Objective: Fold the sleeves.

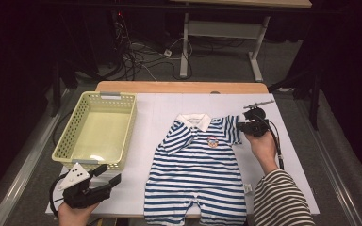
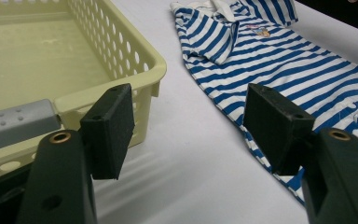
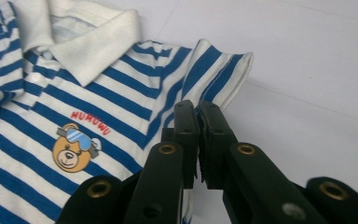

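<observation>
A blue-and-white striped baby romper with a white collar and a bear badge lies flat on the white table cover, collar toward the far side. My right gripper is at its right sleeve. In the right gripper view the black jaws are pressed together on the sleeve's lower edge, and the sleeve stands slightly off the cover. My left gripper rests near the front left corner, jaws wide apart with nothing between them, aimed between the basket and the romper.
A pale yellow perforated basket with grey handles stands empty at the left of the table; its near corner is just ahead of the left gripper. White cover lies bare between basket and romper. Cables and table legs are on the floor behind.
</observation>
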The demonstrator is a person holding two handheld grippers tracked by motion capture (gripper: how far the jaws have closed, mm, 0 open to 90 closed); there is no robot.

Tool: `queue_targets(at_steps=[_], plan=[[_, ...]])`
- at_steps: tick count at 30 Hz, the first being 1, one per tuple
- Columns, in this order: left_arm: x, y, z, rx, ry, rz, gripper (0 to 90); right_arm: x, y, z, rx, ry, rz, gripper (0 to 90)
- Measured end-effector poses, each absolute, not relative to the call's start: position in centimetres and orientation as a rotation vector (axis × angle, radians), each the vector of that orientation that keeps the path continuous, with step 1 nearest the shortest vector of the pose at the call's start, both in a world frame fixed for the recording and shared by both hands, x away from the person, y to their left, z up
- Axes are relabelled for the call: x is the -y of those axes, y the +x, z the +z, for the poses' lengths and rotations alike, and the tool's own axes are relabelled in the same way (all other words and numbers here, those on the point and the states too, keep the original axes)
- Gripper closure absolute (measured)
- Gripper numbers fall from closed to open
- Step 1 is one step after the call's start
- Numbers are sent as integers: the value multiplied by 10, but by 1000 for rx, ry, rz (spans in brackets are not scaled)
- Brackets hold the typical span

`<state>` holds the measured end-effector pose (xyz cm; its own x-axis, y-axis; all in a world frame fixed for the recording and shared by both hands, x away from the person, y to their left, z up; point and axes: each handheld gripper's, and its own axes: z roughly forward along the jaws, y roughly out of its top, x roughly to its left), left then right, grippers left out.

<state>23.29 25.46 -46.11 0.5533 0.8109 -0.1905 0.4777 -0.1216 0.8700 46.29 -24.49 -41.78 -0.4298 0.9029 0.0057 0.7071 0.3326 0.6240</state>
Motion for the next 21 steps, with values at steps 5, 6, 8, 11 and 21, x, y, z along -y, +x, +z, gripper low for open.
queue_targets(at_steps=[5, 6, 8, 11, 21], plan=[[-254, 232, -461, -1069, 1767, 411, 329, 238, 459, -416, -2277, 1404, 816, 875], [-254, 232, -461, -1069, 1767, 410, 329, 236, 459, -415, -2282, 1396, 820, 875], [-254, 233, -461, -1068, 1767, 409, 329, 234, 457, -415, -2293, 1384, 820, 874], [-254, 233, -461, -1066, 1770, 409, 330, 230, 456, -413, -2303, 1368, 828, 874], [-254, 232, -461, -1066, 1771, 410, 330, 205, 450, -410, -2368, 1282, 847, 874]])
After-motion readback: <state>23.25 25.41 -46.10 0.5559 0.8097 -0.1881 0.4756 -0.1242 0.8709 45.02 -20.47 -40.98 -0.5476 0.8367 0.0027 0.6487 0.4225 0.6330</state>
